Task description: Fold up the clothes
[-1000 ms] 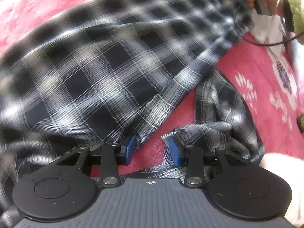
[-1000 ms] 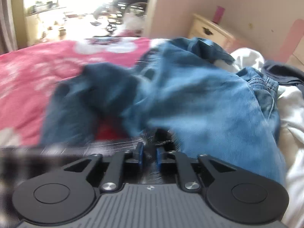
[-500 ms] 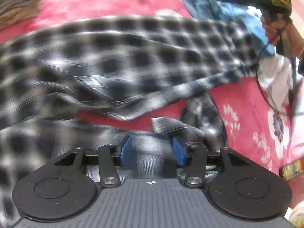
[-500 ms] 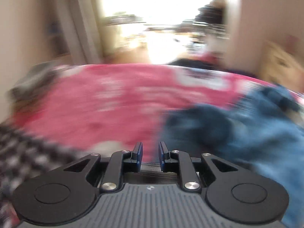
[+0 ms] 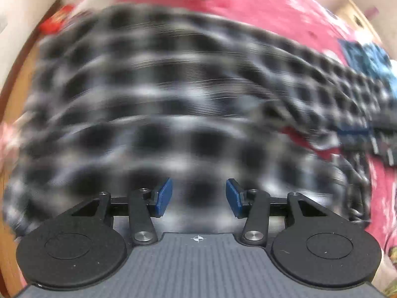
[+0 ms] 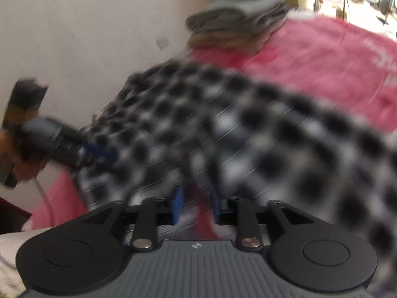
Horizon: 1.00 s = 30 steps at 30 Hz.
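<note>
The checked shirt (image 5: 173, 104) lay spread, blurred, across the pink bedspread (image 5: 260, 5), covering most of it below the folded stack (image 6: 238, 19) near the wall. The left gripper (image 5: 198, 197) hovered over the shirt, jaws spread, gripping nothing. The right gripper (image 6: 196, 207) stood slightly parted at the shirt's edge, apparently empty. Judging by this, laying flat was under way; folding calls for pinching an edge.
</note>
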Tool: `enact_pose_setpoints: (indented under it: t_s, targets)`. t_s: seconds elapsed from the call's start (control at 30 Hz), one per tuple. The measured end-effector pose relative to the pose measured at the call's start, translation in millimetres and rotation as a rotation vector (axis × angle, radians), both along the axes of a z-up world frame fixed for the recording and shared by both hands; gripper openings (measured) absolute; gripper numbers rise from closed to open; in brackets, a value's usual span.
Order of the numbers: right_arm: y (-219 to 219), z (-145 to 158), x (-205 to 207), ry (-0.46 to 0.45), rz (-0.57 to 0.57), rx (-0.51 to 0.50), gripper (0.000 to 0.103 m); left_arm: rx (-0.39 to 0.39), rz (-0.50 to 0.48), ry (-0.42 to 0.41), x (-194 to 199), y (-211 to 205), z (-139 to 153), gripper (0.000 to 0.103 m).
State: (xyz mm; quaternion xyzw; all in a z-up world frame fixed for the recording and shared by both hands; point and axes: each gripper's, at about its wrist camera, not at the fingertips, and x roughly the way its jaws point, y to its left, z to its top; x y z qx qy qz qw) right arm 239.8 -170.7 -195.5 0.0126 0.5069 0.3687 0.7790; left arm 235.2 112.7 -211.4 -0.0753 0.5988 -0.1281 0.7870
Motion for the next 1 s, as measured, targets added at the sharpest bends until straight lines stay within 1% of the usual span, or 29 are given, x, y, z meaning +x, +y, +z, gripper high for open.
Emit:
enact_pose_setpoints:
  t_s: [0.03, 0.1, 0.17, 0.3, 0.47, 0.6, 0.63, 0.7, 0.73, 0.77, 0.8, 0.87, 0.93, 0.97, 1.0]
  targets:
    - [11.1, -1.8, -10.5, 0.006, 0.004, -0.008, 0.048, -0.007, 0.027, 0.007, -2.9, 16.2, -0.8, 0.048]
    - [32.0, -4.8, -28.8, 0.005, 0.022, -0.035, 0.049, -0.020, 0.082, 0.022, -8.7, 48.7, -2.5, 0.052]
    - [52.2, -3.4, -43.9, -0.021, 0.059, -0.058, 0.049, -0.034, 0.138, 0.035, -15.1, 80.2, -4.5, 0.053]
    - [84.9, 3.2, -76.4, -0.123, 0.173, -0.078, 0.052, -0.126, 0.307, 0.008, -49.0, 107.6, -17.5, 0.057]
    - [105.7, -3.8, -129.9, -0.265, 0.320, -0.197, 0.052, -0.240, 0.519, -0.026, -91.4, 141.9, -33.8, 0.058]
    - [108.7, -22.6, -156.4, -0.311, 0.353, -0.298, 0.052, -0.329, 0.686, -0.053, -124.0, 168.6, -46.8, 0.057]
    - [108.4, -26.9, -160.6, -0.317, 0.355, -0.318, 0.051, -0.330, 0.701, -0.056, -120.3, 168.6, -49.7, 0.055]
    - [109.2, -32.6, -167.1, -0.338, 0.353, -0.350, 0.050, -0.329, 0.727, -0.064, -113.1, 168.7, -55.0, 0.046]
    - [110.8, -33.5, -169.2, -0.352, 0.349, -0.362, 0.049, -0.296, 0.715, -0.082, -109.8, 167.7, -53.3, 0.037]
    - [112.3, -34.5, -168.7, -0.356, 0.337, -0.366, 0.049, -0.270, 0.719, -0.077, -106.4, 165.5, -53.0, 0.029]
    - [113.6, -35.6, -167.1, -0.356, 0.320, -0.366, 0.048, -0.264, 0.730, -0.062, -103.4, 164.6, -54.2, 0.018]
    - [116.2, -37.9, -163.9, -0.356, 0.286, -0.367, 0.041, -0.263, 0.757, -0.052, -101.8, 165.7, -53.3, 0.007]
    - [117.6, -39.4, -160.4, -0.355, 0.261, -0.365, 0.039, -0.274, 0.782, -0.037, -101.7, 169.9, -46.3, 0.005]
    - [117.1, -39.6, -158.4, -0.354, 0.258, -0.362, 0.038, -0.266, 0.775, -0.035, -102.4, 170.9, -39.7, 0.005]
    - [115.9, -39.8, -155.2, -0.342, 0.251, -0.361, 0.029, -0.259, 0.769, -0.032, -103.0, 171.9, -33.3, 0.004]
